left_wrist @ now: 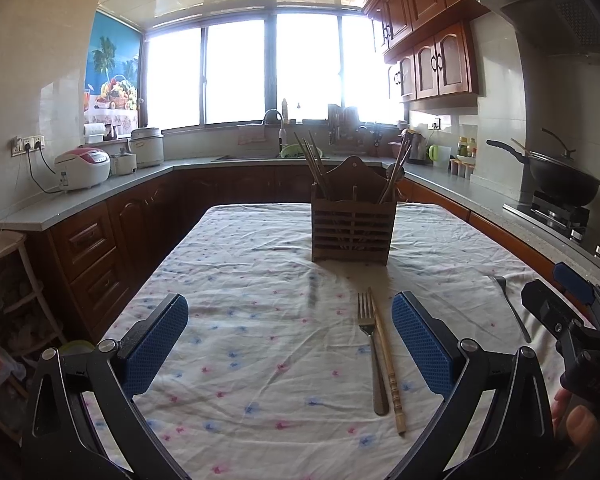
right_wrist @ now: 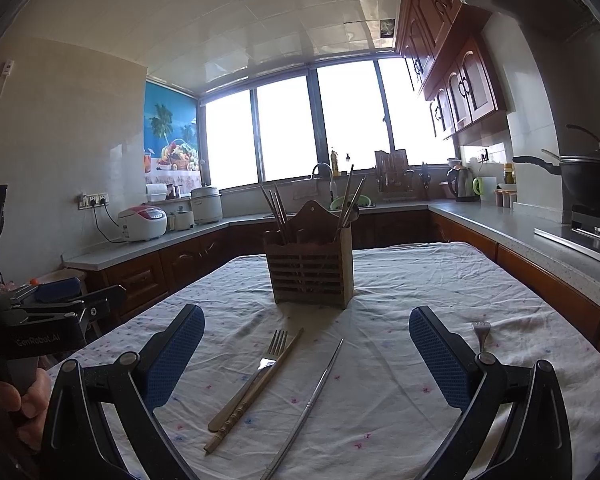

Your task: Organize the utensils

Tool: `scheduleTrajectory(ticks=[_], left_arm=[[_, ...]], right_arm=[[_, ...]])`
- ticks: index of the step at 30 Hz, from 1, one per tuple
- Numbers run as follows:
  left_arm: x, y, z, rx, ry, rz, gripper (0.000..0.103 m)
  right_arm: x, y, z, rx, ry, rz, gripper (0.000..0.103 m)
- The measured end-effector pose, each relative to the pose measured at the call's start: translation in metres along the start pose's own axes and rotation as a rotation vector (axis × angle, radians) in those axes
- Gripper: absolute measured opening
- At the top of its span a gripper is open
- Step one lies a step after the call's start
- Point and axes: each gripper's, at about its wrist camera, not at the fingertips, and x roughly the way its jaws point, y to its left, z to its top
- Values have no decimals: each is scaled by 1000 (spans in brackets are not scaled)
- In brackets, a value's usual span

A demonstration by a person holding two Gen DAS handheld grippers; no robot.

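Both jaws wide open, empty, above worktop. Fork, wooden chopstick, metal chopstick lying loose before holder, probably awaiting sorting.

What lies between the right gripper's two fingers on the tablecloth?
In the right wrist view: a fork, a wooden chopstick beside it, and a metal chopstick.

left gripper: jaws spread wide, blue pads facing each other, nothing between them | right gripper: jaws equally wide apart, holding nothing | both level, side by side, pointing forward | fingertips of a hand grip the right gripper's handle
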Motion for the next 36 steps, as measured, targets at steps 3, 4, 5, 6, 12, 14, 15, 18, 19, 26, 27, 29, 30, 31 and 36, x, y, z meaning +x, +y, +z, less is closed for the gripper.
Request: scheduleTrajectory(ticks=[3, 4, 5, 6, 12, 14, 15, 18, 19, 26, 27, 29, 30, 31, 36], left_arm=[[1, 0, 0, -3, 4, 0, 103], [1, 0, 0, -3, 3, 0, 103], [1, 0, 1, -3, 3, 0, 103], [1, 0, 1, -3, 3, 0, 103], [4, 0, 0, -5, 7, 0, 103], [4, 0, 0, -5, 8, 0, 103], [4, 0, -1, -5, 9, 0, 103], [5, -1, -1, -4, 12, 0, 103], [5, -1, -1, -4, 12, 0, 103], [6, -2, 0, -3, 12, -3, 103], [6, -2, 0, -3, 13, -3, 103], [6, -3, 0, -6, 13, -3, 103], [6, -3, 1, -7, 11, -4, 103], [6, -3, 3, -9, 9, -5, 103], [8, -4, 9, -13, 9, -12, 103]], right_arm=[[0, -1, 0, -1, -1, 1, 103], [0, -1, 0, -1, -2, 2, 103], [-1, -1, 0, -1, -3, 3, 103], [-1, -1, 0, -1, -2, 3, 103], [-1, -1, 1, 1, 2, 3, 103], [-1, -2, 2, 4, 4, 4, 103], [-1, -2, 2, 5, 5, 4, 103], [0, -3, 3, 8, 9, 7, 103], [0, -3, 3, 8, 10, 7, 103], [0, -4, 3, 13, 4, 9, 103], [0, -5, 3, 14, 3, 10, 103], [0, -6, 3, 13, 2, 10, 103], [1, -6, 3, 13, 1, 10, 103], [1, -6, 3, 14, 2, 10, 103], [3, -7, 5, 7, 12, 1, 103]])
